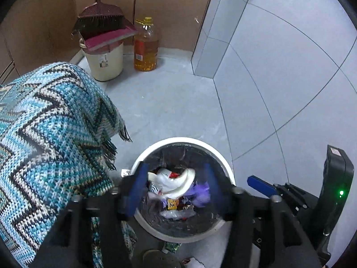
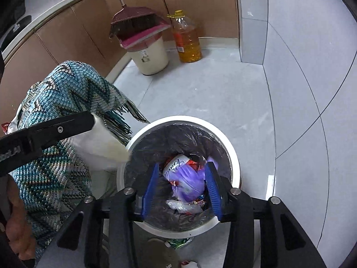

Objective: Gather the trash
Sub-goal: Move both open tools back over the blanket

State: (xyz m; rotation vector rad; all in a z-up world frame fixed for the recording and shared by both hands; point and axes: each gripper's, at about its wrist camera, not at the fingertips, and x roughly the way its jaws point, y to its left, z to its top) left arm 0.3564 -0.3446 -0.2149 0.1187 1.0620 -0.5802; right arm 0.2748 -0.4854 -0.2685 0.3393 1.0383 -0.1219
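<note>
Tools left point(image 1: 175, 192) and right point(image 2: 184, 187) both spread wide, empty, over trash bin point(image 2: 232, 156).

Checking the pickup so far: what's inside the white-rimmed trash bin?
The trash bin holds a black liner, a purple bag, white paper, wrappers and clear plastic. Anything beneath that pile is hidden.

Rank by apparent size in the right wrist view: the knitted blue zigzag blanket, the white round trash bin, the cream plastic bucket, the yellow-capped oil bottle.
1. Knitted blue zigzag blanket, though it is nearest the camera.
2. White round trash bin.
3. Cream plastic bucket.
4. Yellow-capped oil bottle.
</note>
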